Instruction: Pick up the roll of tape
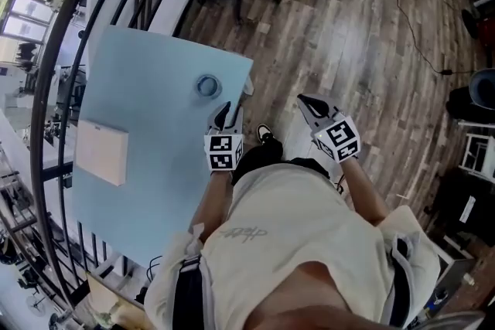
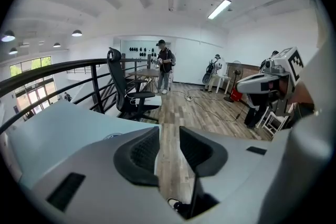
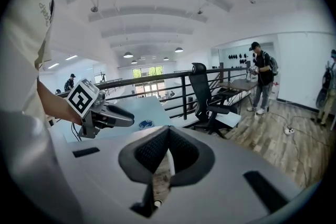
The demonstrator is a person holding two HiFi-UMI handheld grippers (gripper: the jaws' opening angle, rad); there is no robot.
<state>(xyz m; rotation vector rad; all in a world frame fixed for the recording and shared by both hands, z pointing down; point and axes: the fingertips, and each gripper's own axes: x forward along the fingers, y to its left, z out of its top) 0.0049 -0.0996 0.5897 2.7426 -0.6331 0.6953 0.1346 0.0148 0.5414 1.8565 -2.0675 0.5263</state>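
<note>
Lying clear overhead, roll of tape barely shows past left gripper.

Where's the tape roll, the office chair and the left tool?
roll of tape (image 1: pixel 198 86), head view, on its blue ring.
office chair (image 2: pixel 118 81), left gripper view, on its backrest.
left tool (image 1: pixel 227 112), head view, between its fingertips.
</note>
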